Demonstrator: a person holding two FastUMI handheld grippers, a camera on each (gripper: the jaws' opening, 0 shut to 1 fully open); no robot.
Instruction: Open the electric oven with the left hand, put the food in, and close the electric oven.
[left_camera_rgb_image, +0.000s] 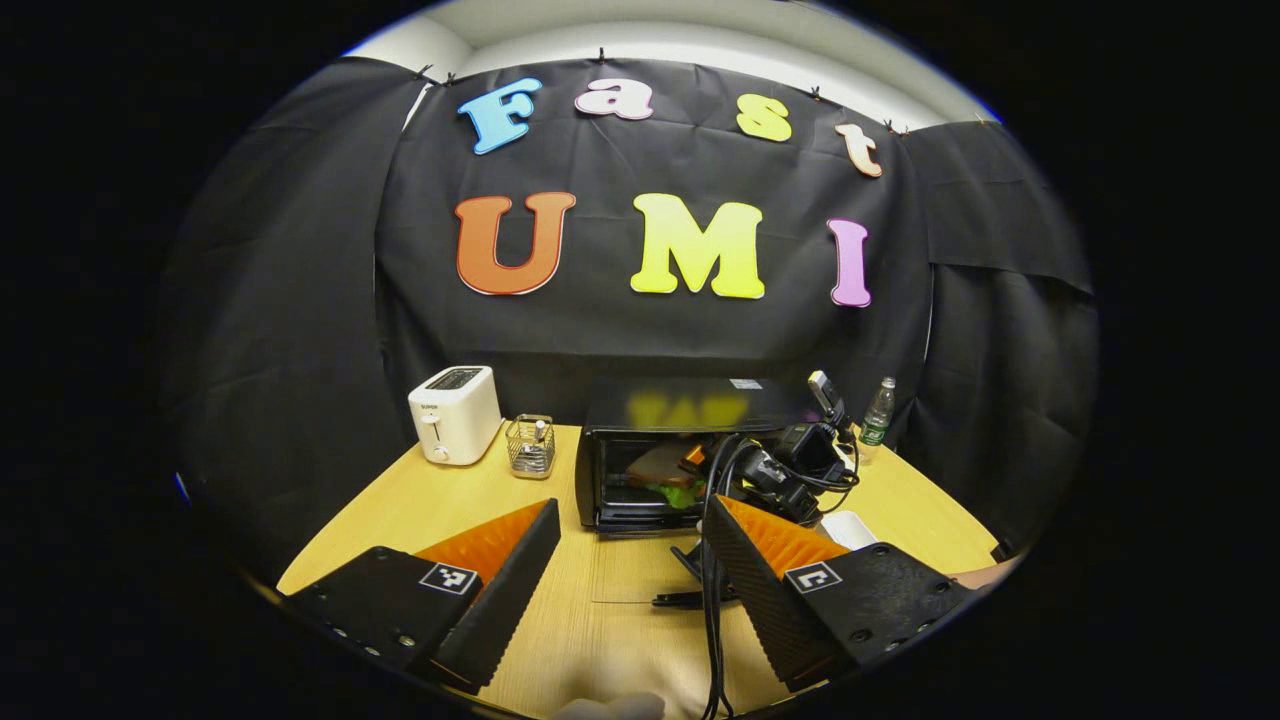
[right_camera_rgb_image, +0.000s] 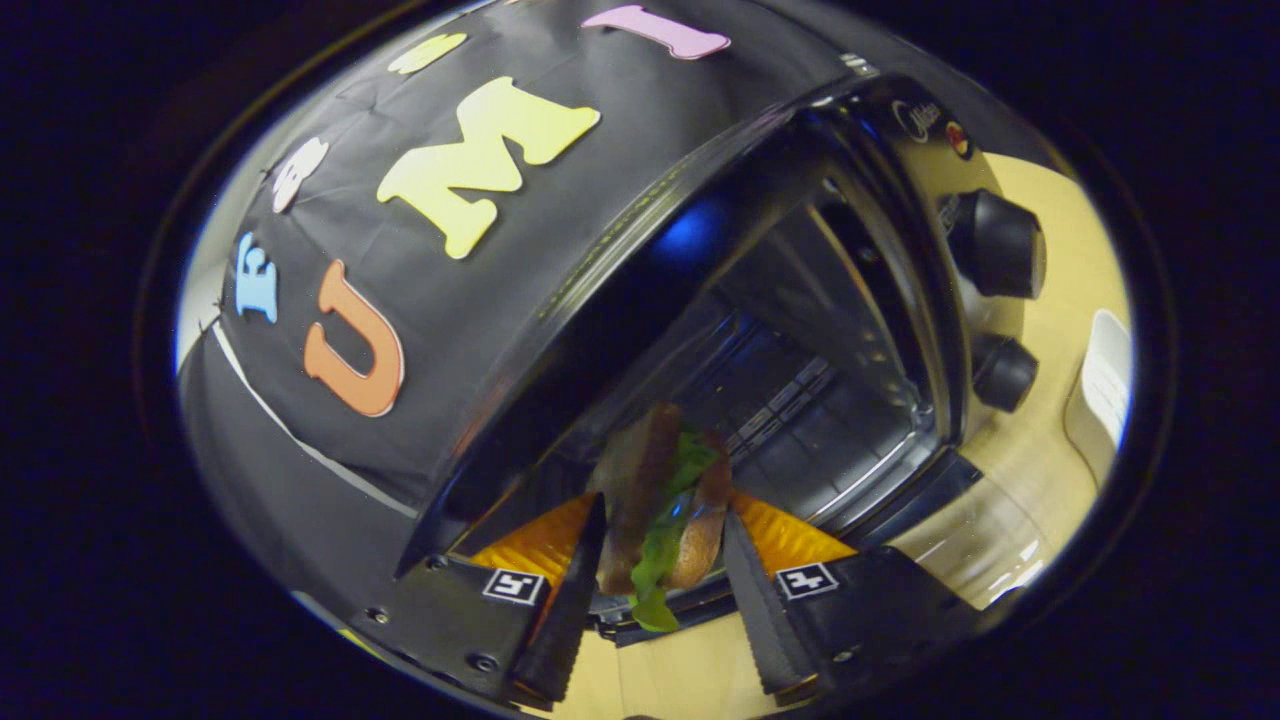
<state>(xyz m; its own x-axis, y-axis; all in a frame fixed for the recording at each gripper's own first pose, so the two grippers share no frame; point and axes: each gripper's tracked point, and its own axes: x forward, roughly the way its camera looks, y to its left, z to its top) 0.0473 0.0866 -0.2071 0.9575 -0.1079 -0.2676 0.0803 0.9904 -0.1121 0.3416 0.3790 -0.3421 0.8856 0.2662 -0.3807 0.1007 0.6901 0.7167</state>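
The black electric oven (left_camera_rgb_image: 610, 450) stands at the back of the wooden table, its glass door (left_camera_rgb_image: 640, 570) folded down flat toward me. A sandwich (left_camera_rgb_image: 658, 466) of brown bread and green lettuce hangs in the oven's mouth. My right gripper (left_camera_rgb_image: 700, 465), trailing black cables, reaches in from the right. In the right gripper view, tilted, the sandwich (right_camera_rgb_image: 660, 510) sits on edge between the fingers of my right gripper (right_camera_rgb_image: 662, 560), which is shut on it just inside the open cavity (right_camera_rgb_image: 800, 400). My left gripper (left_camera_rgb_image: 632, 510) hovers open over the door, holding nothing.
A white toaster (left_camera_rgb_image: 455, 413) and a wire basket (left_camera_rgb_image: 530, 445) stand left of the oven. A plastic bottle (left_camera_rgb_image: 878, 412) stands at the back right, and a white object (left_camera_rgb_image: 848, 528) lies right of the door. Two knobs (right_camera_rgb_image: 1000, 245) sit on the oven's panel.
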